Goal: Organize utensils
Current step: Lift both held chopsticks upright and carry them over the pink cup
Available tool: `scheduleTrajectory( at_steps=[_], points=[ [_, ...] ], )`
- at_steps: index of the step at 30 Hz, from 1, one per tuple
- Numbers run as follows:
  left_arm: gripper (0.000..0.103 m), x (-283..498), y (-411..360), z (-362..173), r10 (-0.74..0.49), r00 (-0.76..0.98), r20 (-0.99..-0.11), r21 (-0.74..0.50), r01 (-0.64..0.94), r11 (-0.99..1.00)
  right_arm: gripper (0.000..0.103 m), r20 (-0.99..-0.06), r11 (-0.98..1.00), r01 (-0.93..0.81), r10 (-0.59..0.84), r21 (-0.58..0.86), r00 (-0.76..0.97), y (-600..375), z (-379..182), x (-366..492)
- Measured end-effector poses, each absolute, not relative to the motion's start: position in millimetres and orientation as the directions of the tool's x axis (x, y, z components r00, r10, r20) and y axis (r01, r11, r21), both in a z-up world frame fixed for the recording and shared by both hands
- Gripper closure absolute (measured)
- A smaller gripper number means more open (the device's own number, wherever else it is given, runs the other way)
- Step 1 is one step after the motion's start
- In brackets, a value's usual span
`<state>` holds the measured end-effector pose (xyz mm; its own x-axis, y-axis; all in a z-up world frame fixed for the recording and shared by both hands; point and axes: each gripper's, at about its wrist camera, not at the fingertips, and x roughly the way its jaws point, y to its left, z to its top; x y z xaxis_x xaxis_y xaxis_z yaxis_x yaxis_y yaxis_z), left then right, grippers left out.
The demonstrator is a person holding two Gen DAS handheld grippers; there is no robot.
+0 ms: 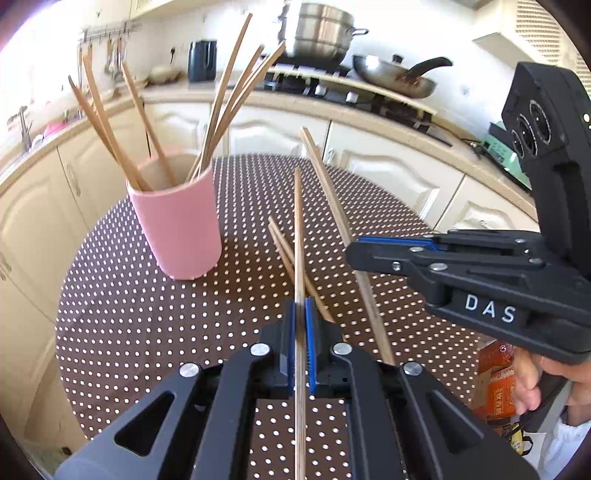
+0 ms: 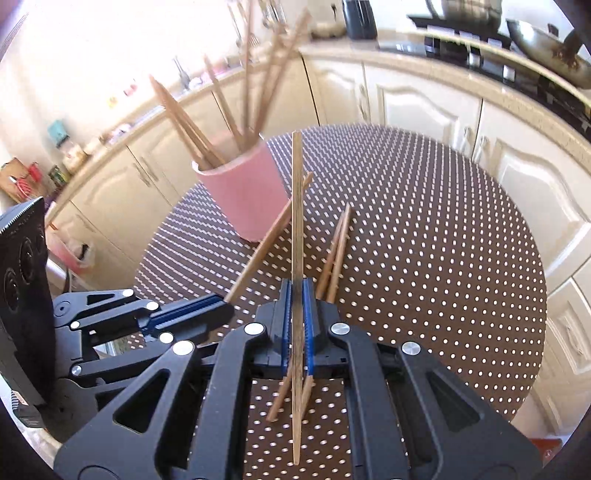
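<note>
Left gripper (image 1: pixel 302 314) clamped tight on one wooden chopstick (image 1: pixel 298 229), stick running straight out between the blue pads and back under the body. Right gripper (image 2: pixel 296 295) likewise pinched on its own chopstick (image 2: pixel 296 206), which stands nearly upright in its view; in the left view it crosses in from the right with that stick (image 1: pixel 334 206) angled toward the far counter. Both sticks are lifted off the brown polka-dot table (image 1: pixel 147 314). Just past the fingertips, a loose pair of chopsticks (image 2: pixel 336 251) lies flat on the cloth. Further on, left of centre, a pink cup (image 1: pixel 181 225) stands upright on the table holding a fan of chopsticks (image 1: pixel 221 110). Beyond: cream cabinets (image 1: pixel 399 177), counter, a frying pan (image 1: pixel 395 75) and a steel pot (image 1: pixel 319 31) on the stove.
</note>
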<state>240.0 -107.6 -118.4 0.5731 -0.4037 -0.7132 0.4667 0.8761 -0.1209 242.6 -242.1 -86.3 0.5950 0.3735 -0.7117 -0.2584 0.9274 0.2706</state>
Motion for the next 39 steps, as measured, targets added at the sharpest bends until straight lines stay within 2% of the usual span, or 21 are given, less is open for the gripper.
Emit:
scheduleTrajectory(
  at_steps=[13,20,30,39],
  points=[
    [0.098,200.9,-102.6,-62.1,-0.526,0.67,-0.524,-0.142,0.541,0.829,0.096,-0.531,0.887,-0.327,0.459,0.327,0.712,-237.9,-44.6,202.1],
    [0.098,193.0,-92.6,-50.6,-0.501,0.739,-0.451,-0.117,0.507,0.854,0.096,-0.461,0.871,-0.367,0.486,0.327,0.742,-228.1,-30.3,198.8],
    [0.098,195.7,-72.9,-42.4,-0.469,0.795,-0.385,-0.116,0.462,0.879,0.096,-0.423,0.863,-0.397,0.501,0.313,0.755,-219.7,-19.9,198.7],
    [0.098,201.3,-48.6,-38.4,-0.469,0.829,-0.307,-0.189,0.43,0.883,0.096,-0.405,0.859,-0.415,0.509,0.301,0.76,-213.2,-14.9,203.1]
  ],
)
